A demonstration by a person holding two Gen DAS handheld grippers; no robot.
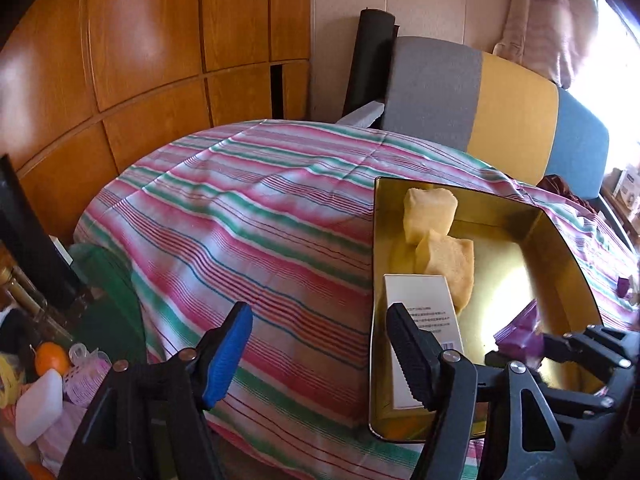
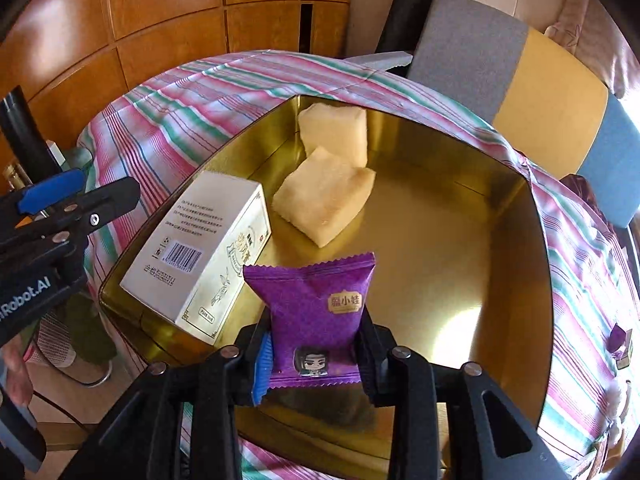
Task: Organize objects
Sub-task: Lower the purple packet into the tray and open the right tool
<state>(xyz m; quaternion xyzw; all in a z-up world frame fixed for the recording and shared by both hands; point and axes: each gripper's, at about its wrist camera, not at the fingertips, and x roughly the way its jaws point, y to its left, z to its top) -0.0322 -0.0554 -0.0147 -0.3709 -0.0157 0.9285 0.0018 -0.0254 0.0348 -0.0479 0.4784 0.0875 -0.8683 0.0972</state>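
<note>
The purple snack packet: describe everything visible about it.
The purple snack packet is a glossy foil-like pillow pouch with zigzag-cut ends, a gold label with characters and a small cartoon face near its lower edge. It is held upright between the pads of the right claw, above the gold tin, near the white box. Whether it touches the tin's floor is unclear.

Orange wood-panel wall (image 1: 152, 40) behind striped cloth (image 1: 248, 216) — grey-yellow-blue headboard (image 1: 496, 108), bright window (image 1: 616, 28) right.

Daylight floods in from your right, window (image 1: 618, 60) blown out. Glare on tin (image 2: 460, 312) floor. Fisheye bends edges; corners dark.
</note>
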